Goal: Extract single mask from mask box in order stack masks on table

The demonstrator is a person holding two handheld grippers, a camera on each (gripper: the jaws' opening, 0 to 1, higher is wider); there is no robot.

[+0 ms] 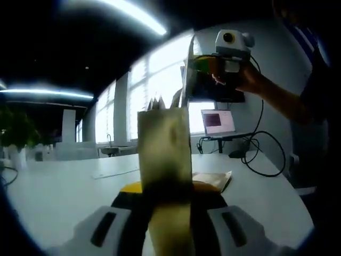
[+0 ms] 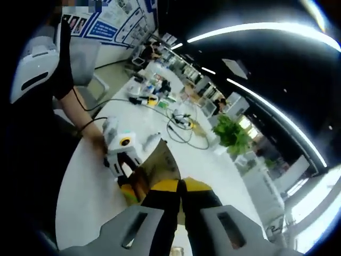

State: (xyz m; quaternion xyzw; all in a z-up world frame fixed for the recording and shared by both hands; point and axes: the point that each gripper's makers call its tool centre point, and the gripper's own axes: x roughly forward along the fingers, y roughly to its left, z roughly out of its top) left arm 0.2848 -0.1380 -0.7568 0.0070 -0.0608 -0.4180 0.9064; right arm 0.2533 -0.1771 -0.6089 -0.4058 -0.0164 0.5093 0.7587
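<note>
Left gripper view: your left tongs (image 1: 169, 213) are closed on one mask (image 1: 164, 154), which stands up from the jaws as a tall pale strip at 12 o'clock. Behind it a flat tan item (image 1: 216, 180), possibly the mask box or laid masks, lies on the white bench (image 1: 58, 186); you cannot tell which. Your right tongs (image 1: 210, 80) appear at 1 o'clock, raised well above the bench.

Right gripper view: your right tongs (image 2: 180, 200) are pressed shut on what appears to be the same mask (image 2: 157, 162), with the left tongs (image 2: 123, 154) at its 10 o'clock end.

Risk, as a judgement: with both tongs clamped on one mask, pulling apart could tear it, and a loose hold would let it fold or drop off-stack. Cables (image 1: 261, 154) loop at the bench's 3 o'clock side and could snag a sweeping hand.

Open room: the broad bare bench toward 9 o'clock offers clear space; the near rim curves close at 5 o'clock.
</note>
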